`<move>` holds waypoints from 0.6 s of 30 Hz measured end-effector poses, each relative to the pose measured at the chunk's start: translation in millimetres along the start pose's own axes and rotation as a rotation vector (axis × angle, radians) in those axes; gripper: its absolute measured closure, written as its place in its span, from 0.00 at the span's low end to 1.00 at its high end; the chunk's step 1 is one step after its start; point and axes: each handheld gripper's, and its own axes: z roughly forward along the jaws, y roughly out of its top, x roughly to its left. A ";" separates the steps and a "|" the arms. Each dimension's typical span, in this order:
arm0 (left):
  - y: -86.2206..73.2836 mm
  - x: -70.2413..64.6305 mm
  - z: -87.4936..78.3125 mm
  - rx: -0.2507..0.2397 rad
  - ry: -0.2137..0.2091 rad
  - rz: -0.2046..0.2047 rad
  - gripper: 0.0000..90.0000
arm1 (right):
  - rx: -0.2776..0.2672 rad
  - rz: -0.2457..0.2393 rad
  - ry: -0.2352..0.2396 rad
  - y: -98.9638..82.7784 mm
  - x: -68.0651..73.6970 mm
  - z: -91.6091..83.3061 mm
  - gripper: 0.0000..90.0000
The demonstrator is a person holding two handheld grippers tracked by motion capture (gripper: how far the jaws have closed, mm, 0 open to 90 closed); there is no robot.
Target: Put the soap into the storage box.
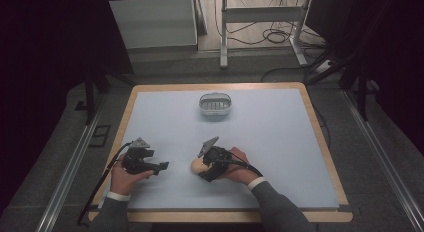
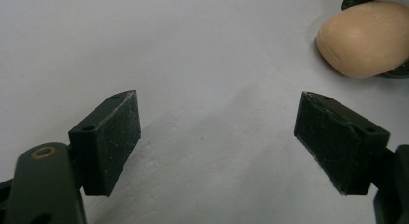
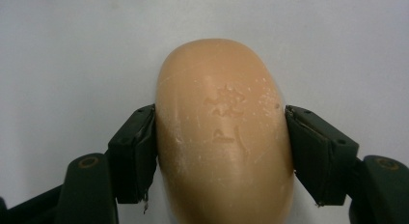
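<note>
The soap bar [image 3: 224,132], a rounded peach-coloured piece, lies on the pale blue surface [image 1: 280,142] near the front edge, a little right of the middle, and my right hand-held gripper [image 3: 222,151] is clamped on it: both black pads press against its two long sides. I think I hold it across the narrow width because this is the dimension the jaws can span, and the rounded ends would slip. The soap seems to rest on the surface, not lifted. My left hand-held gripper [image 2: 217,142] has its jaws well apart with nothing between them; it waits just beside, to the left, probably to stay out of the way. At the far side of the surface stands a small soap dish [image 1: 215,105] with a ribbed bottom, well apart from the soap, and I judge it is the place where the bar should go. The right gripper view shows the contact of the pads and small marks on the soap; the high view shows instead the dish and the way to it. The left gripper view shows the soap from the side, at its upper right corner.
</note>
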 end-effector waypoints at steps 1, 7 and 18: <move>0.0 0.0 0.0 0.000 0.000 0.000 0.19 | 0.001 0.001 -0.001 -0.1 -0.1 -0.2 0.35; 0.0 0.0 0.6 0.001 0.000 -0.001 0.19 | 0.001 0.008 -0.006 -2.0 -0.9 -1.8 0.35; -0.1 0.3 1.6 0.006 -0.001 0.002 0.19 | -0.030 0.026 -0.027 -4.9 -5.3 -11.8 0.35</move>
